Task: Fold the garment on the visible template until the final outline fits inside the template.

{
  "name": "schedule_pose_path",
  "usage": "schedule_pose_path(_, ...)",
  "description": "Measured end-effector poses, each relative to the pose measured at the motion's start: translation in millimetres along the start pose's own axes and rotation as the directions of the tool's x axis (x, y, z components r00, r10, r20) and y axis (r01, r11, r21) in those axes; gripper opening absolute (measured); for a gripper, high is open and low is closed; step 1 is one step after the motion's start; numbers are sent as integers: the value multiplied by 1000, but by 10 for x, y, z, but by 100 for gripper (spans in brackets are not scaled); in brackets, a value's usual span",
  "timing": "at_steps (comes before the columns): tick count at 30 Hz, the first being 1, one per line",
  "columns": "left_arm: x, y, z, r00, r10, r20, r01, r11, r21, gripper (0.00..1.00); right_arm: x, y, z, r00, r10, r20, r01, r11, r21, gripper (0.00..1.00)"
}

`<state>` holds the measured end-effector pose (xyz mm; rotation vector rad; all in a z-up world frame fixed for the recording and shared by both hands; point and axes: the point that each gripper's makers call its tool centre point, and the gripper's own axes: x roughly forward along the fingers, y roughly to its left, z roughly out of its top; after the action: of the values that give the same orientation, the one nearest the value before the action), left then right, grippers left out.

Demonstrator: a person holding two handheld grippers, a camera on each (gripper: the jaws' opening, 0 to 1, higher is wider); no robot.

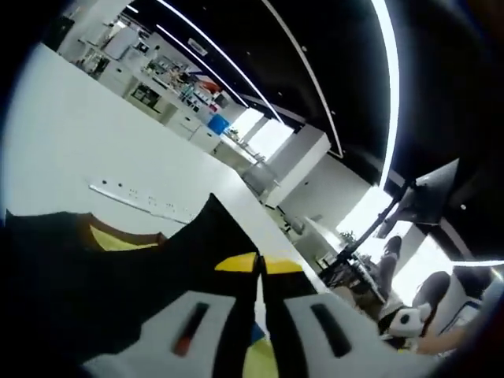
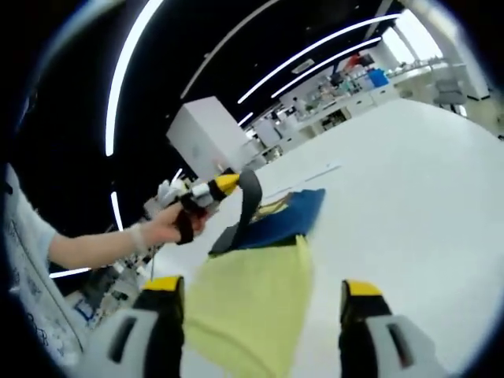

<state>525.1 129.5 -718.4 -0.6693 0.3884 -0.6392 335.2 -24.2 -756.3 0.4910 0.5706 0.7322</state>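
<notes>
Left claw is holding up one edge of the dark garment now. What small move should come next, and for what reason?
Probably carry the left claw across and lower the lifted flap onto the dark blue garment. It is shut on that dark edge, held above the white table, so the fold looks half done. The right claw stands open over a yellow cloth and could steady the rest.

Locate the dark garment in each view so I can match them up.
Left gripper view: the dark garment fills the lower left, pinched between the shut left gripper.
Right gripper view: it hangs at centre left from the left gripper, above the yellow cloth.
Shared landmark: the white table.
</notes>
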Motion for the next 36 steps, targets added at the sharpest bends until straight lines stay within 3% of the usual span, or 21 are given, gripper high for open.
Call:
schedule_pose_path(5,80,1,-314,997,-8,-79,9,1000,11,0,-14,-35,-42,1000,-6,2,6,1000,18,81)
schedule_pose_path(9,97,-69,-655,986,-13,-166,18,999,28,0,-15,-36,-72,1000,-8,0,8,1000,28,81)
schedule_pose_path(15,132,-45,-940,974,-2,-227,9,1000,30,0,-24,-67,-81,1000,-11,-1,11,999,32,81)
schedule_pose_path(29,161,82,-1037,967,16,-256,-9,1000,27,0,-34,-95,-124,1000,-18,5,17,998,55,81)
schedule_pose_path(36,166,13,-1053,966,0,-259,16,998,59,0,-18,-70,-148,1000,-15,-5,15,999,51,81)
